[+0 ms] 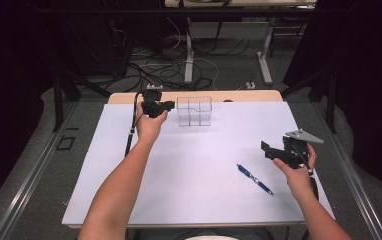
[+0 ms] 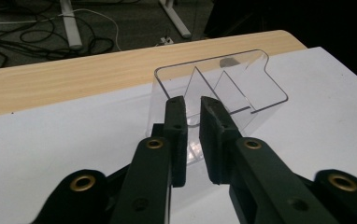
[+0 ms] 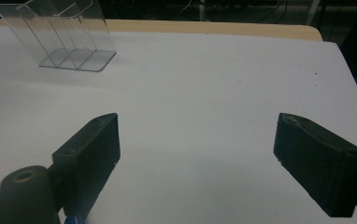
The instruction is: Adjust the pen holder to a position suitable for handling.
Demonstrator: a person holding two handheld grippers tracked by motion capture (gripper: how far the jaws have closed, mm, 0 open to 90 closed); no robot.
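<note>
Just ahead of my left hand-held gripper (image 2: 193, 100) — jaws narrow, nothing gripped — stands the clear organizer (image 2: 223, 88); one careless nudge could tip it.

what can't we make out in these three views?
- Clear organizer: its near wall in the left gripper view, behind the left gripper.
- Pen: its printing, too small in the high view; cut off by the bottom edge in the right gripper view.
- Right gripper: jaw gap, too small in the high view.
</note>
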